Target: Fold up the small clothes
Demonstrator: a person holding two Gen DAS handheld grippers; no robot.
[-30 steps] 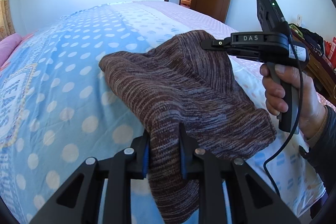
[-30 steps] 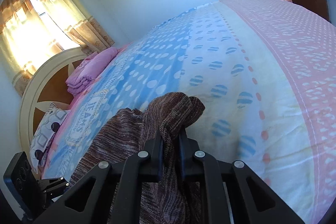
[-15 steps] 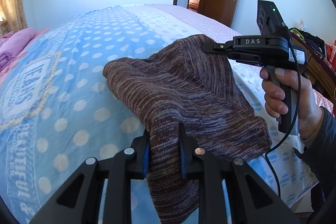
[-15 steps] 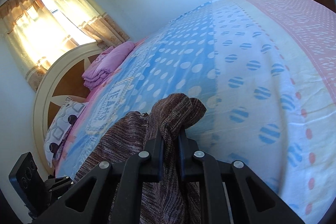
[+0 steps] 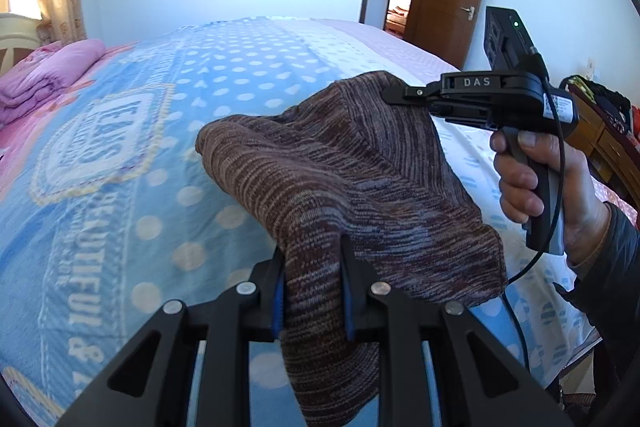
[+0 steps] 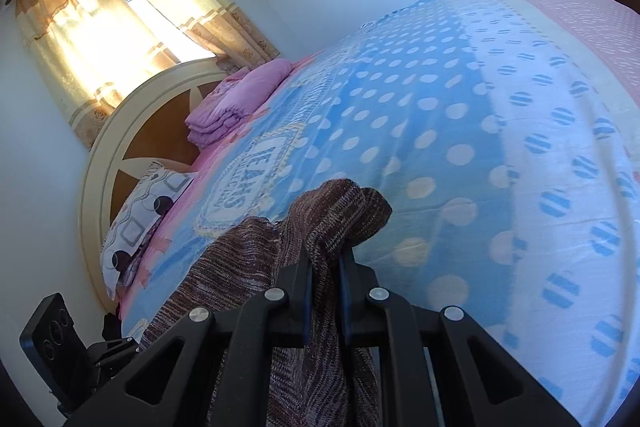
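From the left wrist, the left gripper (image 5: 312,291) is clamping a bunched edge of the brown striped knit garment (image 5: 352,179), its blue-lined pads pressing on the cloth from both sides. The garment is hanging in the air above the bed (image 5: 120,187), stretched toward the right, where the right gripper (image 5: 394,94) is pinching its far corner. A hand (image 5: 536,179) is gripping that tool's handle. Holding two separate points like this is likely keeping the cloth spread and off the dotted blue bedspread so it can be laid flat for folding.

From the right wrist, the right gripper (image 6: 324,283) is closing tightly on a thin gathered corner of the garment (image 6: 248,267), with a lump of knit sticking out beyond the pads. The rest is trailing down to the near left, toward the other tool at the lower left edge. A folded pink quilt (image 6: 236,103) is sitting far off by the headboard (image 6: 100,167), well apart from the work.
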